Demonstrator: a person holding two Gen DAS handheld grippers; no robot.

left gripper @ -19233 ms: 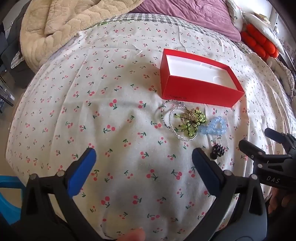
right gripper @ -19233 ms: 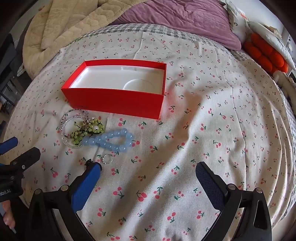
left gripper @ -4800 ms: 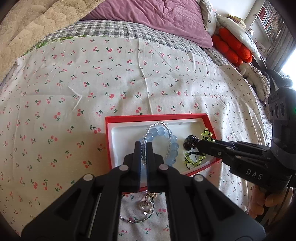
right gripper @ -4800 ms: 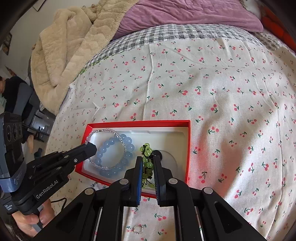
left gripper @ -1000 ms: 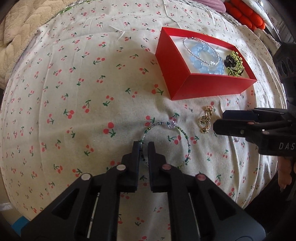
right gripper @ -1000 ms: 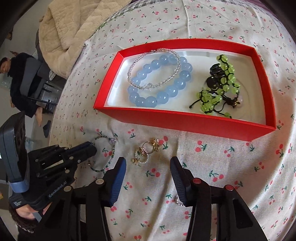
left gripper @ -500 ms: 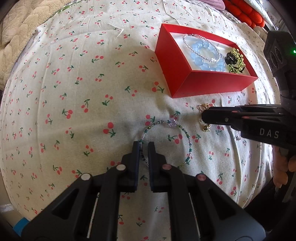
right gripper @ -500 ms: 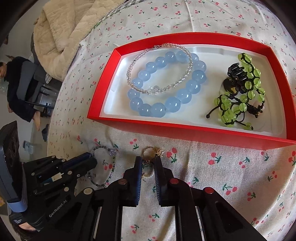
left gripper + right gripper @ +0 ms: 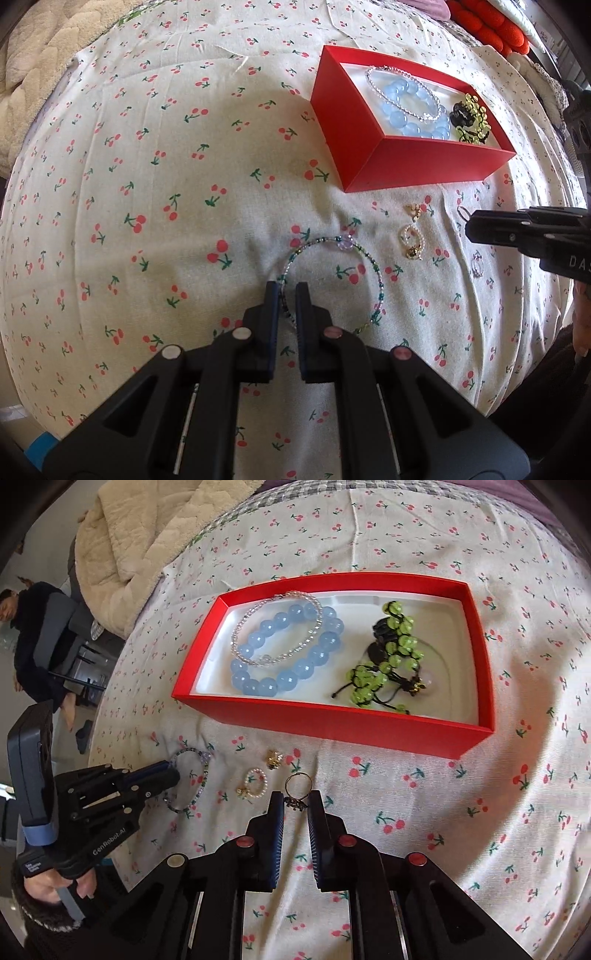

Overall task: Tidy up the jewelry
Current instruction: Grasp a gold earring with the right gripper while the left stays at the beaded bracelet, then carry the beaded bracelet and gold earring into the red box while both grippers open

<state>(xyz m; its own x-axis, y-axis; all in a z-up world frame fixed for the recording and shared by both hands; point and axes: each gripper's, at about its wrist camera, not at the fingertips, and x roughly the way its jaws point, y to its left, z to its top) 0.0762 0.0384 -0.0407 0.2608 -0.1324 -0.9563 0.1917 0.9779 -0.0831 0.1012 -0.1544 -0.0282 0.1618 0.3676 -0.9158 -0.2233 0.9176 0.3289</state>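
Observation:
A red box point(image 9: 373, 155) point(image 9: 332, 716) on the cherry-print bedspread holds a blue bead bracelet point(image 9: 288, 653), a clear bead bracelet point(image 9: 277, 627), a green bead bracelet point(image 9: 388, 664) and a black hair clip point(image 9: 380, 631). My left gripper point(image 9: 287, 291) is shut on a thin green bead bracelet point(image 9: 332, 280) point(image 9: 192, 782) lying on the bed. My right gripper point(image 9: 295, 803) point(image 9: 469, 227) is shut on a gold ring point(image 9: 298, 786). A pearl earring point(image 9: 410, 240) point(image 9: 255, 782) and a small gold earring point(image 9: 413, 211) point(image 9: 274, 758) lie between the grippers. A silver ring point(image 9: 477, 266) lies below the right gripper.
A beige blanket point(image 9: 147, 528) is bunched at the far left of the bed. Red cushions point(image 9: 484, 22) lie at the far right. A person in black point(image 9: 33, 627) sits beyond the bed's left side. The bed edge drops off close behind both grippers.
My right gripper closed, lifted a gold ring off the earring pile and drew back towards the right. My left gripper stayed shut on the thin bracelet.

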